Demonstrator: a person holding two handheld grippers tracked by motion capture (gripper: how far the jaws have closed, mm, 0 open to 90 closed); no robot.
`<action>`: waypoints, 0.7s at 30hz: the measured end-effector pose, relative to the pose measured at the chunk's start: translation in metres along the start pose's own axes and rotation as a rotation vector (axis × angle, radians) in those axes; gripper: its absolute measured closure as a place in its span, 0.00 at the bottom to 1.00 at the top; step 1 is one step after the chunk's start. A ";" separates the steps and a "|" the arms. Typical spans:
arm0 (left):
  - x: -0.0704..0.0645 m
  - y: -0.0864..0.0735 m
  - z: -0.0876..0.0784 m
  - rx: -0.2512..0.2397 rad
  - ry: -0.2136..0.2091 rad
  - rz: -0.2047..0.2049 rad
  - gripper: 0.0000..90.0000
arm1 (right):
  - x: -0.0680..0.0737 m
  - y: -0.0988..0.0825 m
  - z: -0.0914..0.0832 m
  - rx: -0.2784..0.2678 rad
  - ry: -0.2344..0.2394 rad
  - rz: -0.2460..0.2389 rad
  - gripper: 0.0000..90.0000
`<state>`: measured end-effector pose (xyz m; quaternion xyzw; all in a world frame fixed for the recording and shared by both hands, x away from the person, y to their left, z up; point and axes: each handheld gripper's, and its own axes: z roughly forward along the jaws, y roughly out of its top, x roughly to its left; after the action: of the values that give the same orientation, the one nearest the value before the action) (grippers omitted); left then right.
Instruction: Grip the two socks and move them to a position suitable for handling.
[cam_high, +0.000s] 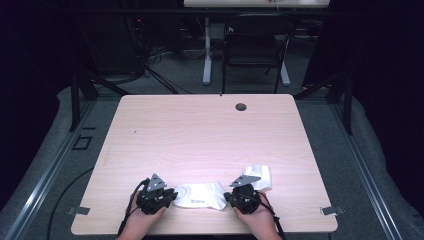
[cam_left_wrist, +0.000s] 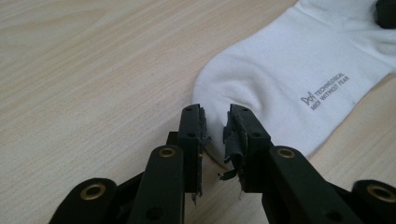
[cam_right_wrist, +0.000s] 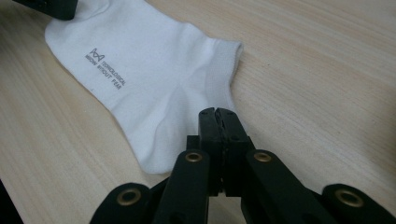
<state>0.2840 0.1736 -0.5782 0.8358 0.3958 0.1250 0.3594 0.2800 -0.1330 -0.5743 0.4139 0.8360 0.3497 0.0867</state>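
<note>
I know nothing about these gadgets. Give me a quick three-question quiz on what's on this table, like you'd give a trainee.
1. True or false: the left gripper has its jaws shut tight.
2. What lies on the table between the two grippers? A) a white sock B) a towel C) a glove
3. Fill in: the jaws of the right gripper are ___.

Key: 1 false, there is a gap between its jaws. 2 A. 3 shut.
</note>
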 end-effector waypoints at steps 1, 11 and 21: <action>0.000 0.000 0.000 0.002 -0.002 -0.002 0.83 | 0.000 0.000 0.000 0.001 0.002 -0.002 1.00; -0.001 0.001 -0.002 -0.012 -0.015 -0.006 0.79 | 0.001 0.000 -0.001 0.014 0.005 -0.004 0.99; 0.009 0.007 -0.008 -0.089 -0.020 -0.001 0.65 | -0.016 0.004 -0.023 -0.134 -0.028 0.050 0.78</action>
<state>0.2903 0.1816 -0.5683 0.8200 0.3867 0.1341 0.4002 0.2830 -0.1553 -0.5567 0.4325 0.7989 0.4012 0.1170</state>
